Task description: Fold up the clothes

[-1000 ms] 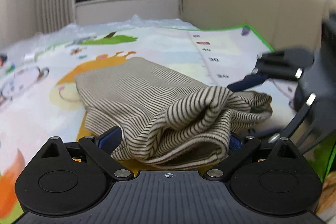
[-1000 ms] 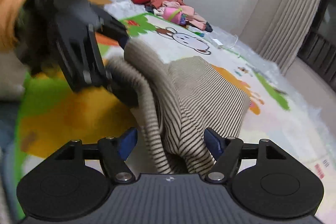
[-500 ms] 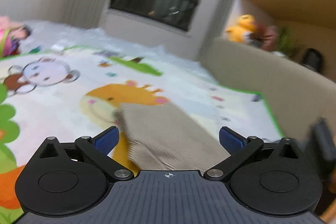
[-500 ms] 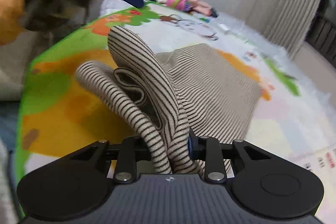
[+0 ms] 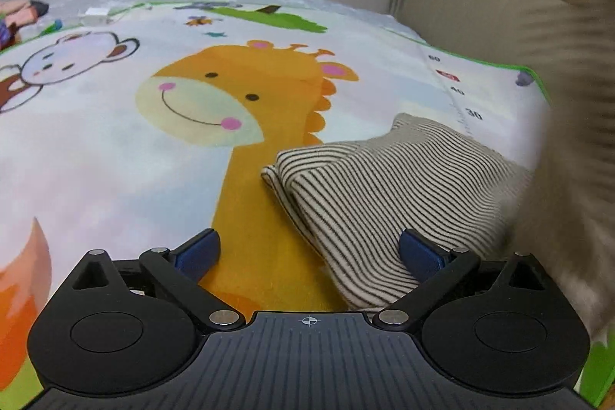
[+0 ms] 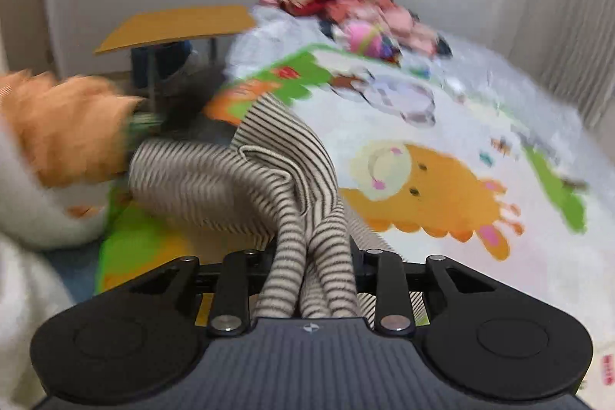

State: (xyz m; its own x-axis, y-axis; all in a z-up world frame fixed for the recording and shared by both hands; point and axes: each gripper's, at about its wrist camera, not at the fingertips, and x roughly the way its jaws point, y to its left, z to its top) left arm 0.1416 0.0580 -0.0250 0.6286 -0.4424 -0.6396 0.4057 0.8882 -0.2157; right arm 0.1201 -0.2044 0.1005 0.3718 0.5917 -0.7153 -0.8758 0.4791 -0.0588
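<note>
So from the left wrist view, the left gripper [image 5: 307,252] sits low over the animal play mat [image 5: 115,148] with its blue-tipped fingers [image 5: 196,250] spread wide and nothing between them. The striped knit garment [image 5: 369,195] lies bunched on the mat, over the giraffe print, and its near edge runs under the right-hand finger. Off to the right, a blurred striped mass fills the frame edge; I'd guess that's more of the same garment being lifted, but it's too smeared to be sure

From the right wrist view, the right gripper [image 6: 311,271] is clamped tight on a gathered bundle of that striped fabric, which rises out of the jaws and drapes up and away toward the left. An orange fuzzy sleeve [image 6: 65,133] shows at the left edge, blurred

My read: this is mid-fold, with the right side carrying a pinched edge across while the left is free. Next move probably calls for the left one to pin or grab the loose edge in front of it, so the fold lands flat instead of rumpled
</note>
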